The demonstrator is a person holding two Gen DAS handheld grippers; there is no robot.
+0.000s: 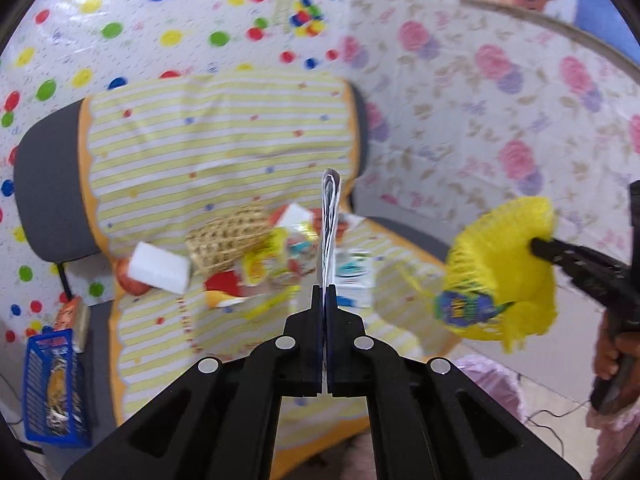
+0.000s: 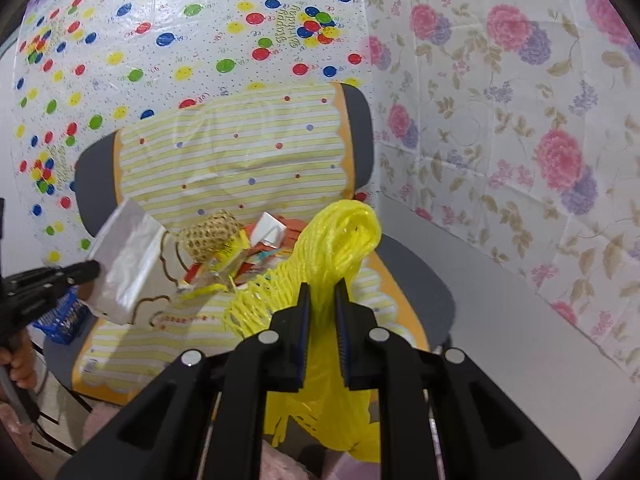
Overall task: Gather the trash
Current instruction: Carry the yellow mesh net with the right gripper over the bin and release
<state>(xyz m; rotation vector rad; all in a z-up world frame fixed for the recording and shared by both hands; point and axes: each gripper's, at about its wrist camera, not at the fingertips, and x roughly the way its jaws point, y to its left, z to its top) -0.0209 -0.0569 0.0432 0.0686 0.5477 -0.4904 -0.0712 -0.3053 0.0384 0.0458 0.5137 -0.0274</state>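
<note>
**Both grippers holding trash above the chair**

A grey chair point(image 2: 416, 280), draped in a yellow-striped sheet point(image 2: 240, 160), is carrying a heap of litter point(image 1: 256, 256) on its seat, against the backrest. A blue basket point(image 1: 52, 392) is standing on the floor to the chair's left. The right gripper point(image 2: 322, 292) is squeezing a yellow mesh bag point(image 2: 340, 232) between its fingers, to the right of the heap. The left gripper point(image 1: 325, 292) is pinching a flat silvery-white wrapper point(image 1: 330, 216) with its fingers fully closed, the wrapper standing edge-on before the heap.
</note>
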